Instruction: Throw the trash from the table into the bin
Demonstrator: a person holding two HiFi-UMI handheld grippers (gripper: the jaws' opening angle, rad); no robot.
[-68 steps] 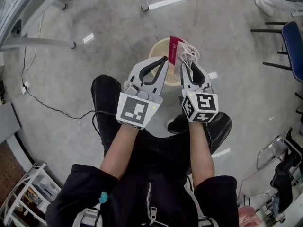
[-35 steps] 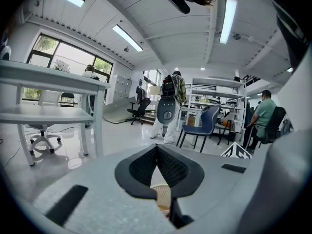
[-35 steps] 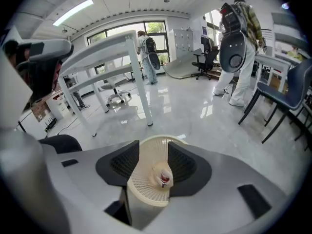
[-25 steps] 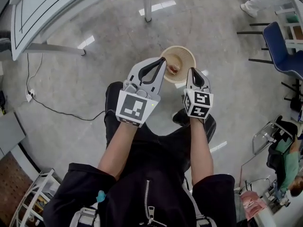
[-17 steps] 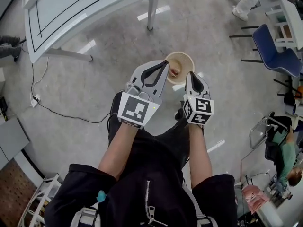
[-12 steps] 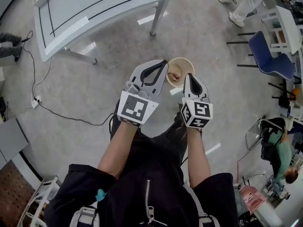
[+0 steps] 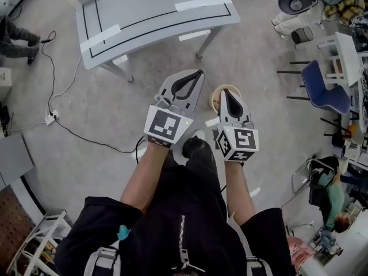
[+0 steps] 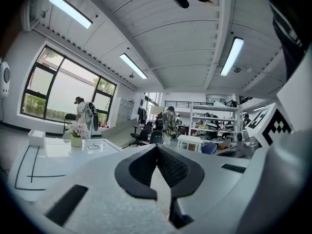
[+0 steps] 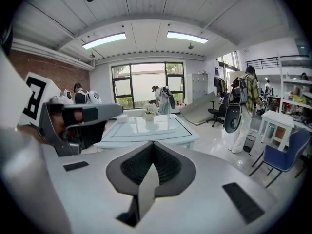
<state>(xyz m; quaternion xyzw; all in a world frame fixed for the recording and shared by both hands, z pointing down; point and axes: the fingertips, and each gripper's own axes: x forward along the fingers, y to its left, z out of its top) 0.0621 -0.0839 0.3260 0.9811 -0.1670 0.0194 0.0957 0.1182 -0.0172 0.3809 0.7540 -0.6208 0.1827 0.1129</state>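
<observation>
Both grippers are held up in front of me, high above the floor. My left gripper (image 7: 200, 72) has its jaws together with nothing between them, and the left gripper view (image 8: 157, 147) shows the same. To its right, my right gripper (image 7: 223, 91) is also shut and empty (image 9: 153, 144). The tan round bin (image 7: 215, 98) stands on the floor far below, mostly hidden behind the right gripper; its contents are hidden. The grey table (image 7: 155, 13) with black lines and white tape strips stands ahead (image 9: 146, 126).
A vase of flowers (image 9: 148, 112) and a white box (image 9: 122, 117) sit on the table. A blue chair (image 7: 323, 88) and a white desk (image 7: 345, 45) are at the right. A cable (image 7: 75, 131) and power strip (image 7: 50, 118) lie on the floor at left. People stand in the background.
The right gripper let the red and white wrapper go into the bin. Both grippers have since risen, the bin has shrunk below them and the table has come into view.
</observation>
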